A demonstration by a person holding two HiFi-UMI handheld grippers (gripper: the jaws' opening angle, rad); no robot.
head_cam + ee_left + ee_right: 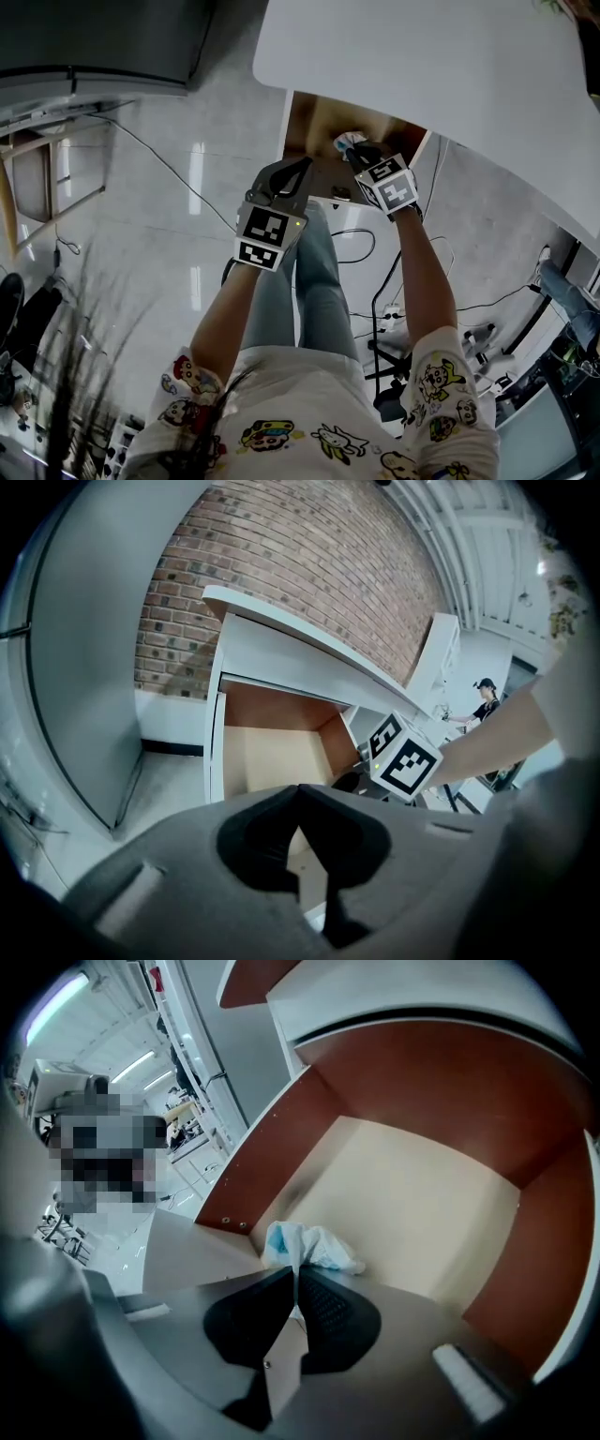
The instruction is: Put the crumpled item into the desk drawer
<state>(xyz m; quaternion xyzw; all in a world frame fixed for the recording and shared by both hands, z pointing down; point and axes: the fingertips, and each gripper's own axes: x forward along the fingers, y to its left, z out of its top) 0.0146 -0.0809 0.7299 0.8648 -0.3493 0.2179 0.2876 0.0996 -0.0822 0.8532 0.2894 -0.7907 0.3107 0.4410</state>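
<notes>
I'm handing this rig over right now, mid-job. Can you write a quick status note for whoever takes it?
Left gripper: shut, empty, held in front of the open drawer.
Right gripper: shut on the crumpled item, a white and blue wad, over the drawer's floor near a side wall.
Done: drawer open, item gripped and brought in.
Left: release the item in the drawer.

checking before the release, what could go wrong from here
The crumpled white-and-blue item, pinched in the right gripper, hangs close to the side wall of the brown wooden drawer; released here it might catch on that edge or fall outside. Being light, it may also cling to the gripper when it opens.
</notes>
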